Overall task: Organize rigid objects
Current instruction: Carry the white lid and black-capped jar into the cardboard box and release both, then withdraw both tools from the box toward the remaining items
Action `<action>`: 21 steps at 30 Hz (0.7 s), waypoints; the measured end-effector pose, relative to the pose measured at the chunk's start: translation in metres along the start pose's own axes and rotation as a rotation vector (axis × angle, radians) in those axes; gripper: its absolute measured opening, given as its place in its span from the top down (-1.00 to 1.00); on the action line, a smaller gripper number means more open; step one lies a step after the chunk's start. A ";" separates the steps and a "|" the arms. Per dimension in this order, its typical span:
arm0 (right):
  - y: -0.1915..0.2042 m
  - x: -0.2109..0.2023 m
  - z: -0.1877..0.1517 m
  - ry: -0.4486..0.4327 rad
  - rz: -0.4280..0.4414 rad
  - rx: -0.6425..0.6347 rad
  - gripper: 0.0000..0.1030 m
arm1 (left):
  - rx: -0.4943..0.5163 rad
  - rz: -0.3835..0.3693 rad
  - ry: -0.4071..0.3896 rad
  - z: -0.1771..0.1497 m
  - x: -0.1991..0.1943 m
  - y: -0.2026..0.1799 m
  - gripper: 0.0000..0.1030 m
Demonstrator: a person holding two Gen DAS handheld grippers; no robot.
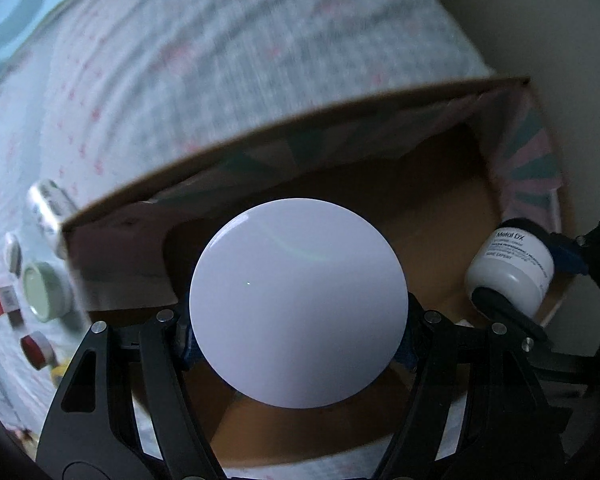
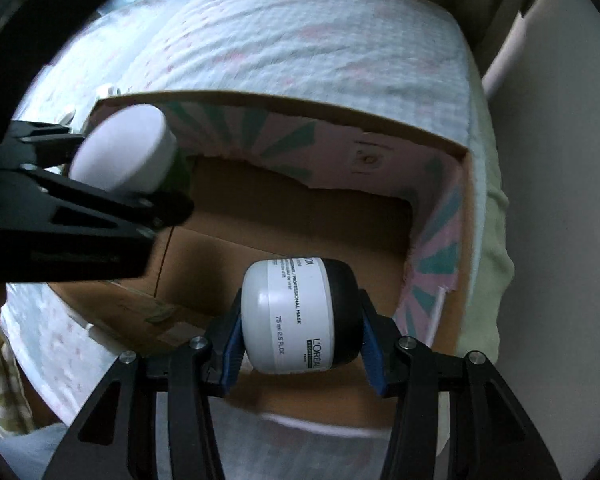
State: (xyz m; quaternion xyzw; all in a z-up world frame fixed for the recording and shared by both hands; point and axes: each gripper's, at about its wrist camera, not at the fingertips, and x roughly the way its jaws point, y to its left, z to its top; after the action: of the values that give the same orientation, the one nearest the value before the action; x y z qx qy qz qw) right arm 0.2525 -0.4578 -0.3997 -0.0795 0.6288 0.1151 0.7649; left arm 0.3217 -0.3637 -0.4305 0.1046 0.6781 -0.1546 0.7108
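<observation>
My left gripper is shut on a white round jar with its flat top facing the camera, held over the open cardboard box. The jar also shows in the right wrist view, above the box's left side. My right gripper is shut on a white L'Oreal mask jar with a black lid, lying sideways between blue pads over the box floor. That jar shows at the right in the left wrist view.
The box sits on a quilted, pink-patterned bed cover. Left of the box lie several small items: a silver tube, a pale green jar, and red-and-white containers. A wall runs along the right.
</observation>
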 end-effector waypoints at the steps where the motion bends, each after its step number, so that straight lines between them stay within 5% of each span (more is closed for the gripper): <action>1: 0.000 0.003 0.000 -0.002 0.004 -0.008 0.11 | 0.003 0.000 0.010 -0.001 0.005 -0.002 -0.32; 8: 0.004 0.018 0.003 0.001 0.020 -0.041 0.11 | 0.008 0.012 0.001 -0.004 0.012 -0.002 -0.39; 10: 0.006 0.019 0.001 -0.001 0.007 -0.058 0.07 | 0.014 0.036 -0.041 -0.004 0.003 -0.004 -0.99; 11: 0.007 0.018 -0.002 -0.012 0.000 -0.057 -0.33 | 0.021 0.042 -0.071 -0.003 -0.004 -0.006 -0.99; 12: 0.007 0.016 -0.003 -0.029 -0.001 -0.053 -1.00 | 0.028 0.044 -0.080 -0.002 -0.007 -0.007 -0.99; 21: 0.012 0.006 -0.012 -0.038 0.025 -0.068 -1.00 | 0.007 0.018 -0.079 0.004 -0.025 0.001 -0.99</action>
State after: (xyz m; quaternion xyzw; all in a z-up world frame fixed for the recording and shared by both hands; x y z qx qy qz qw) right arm 0.2392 -0.4493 -0.4076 -0.0956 0.6109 0.1474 0.7720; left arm 0.3246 -0.3625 -0.4056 0.1071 0.6479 -0.1544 0.7382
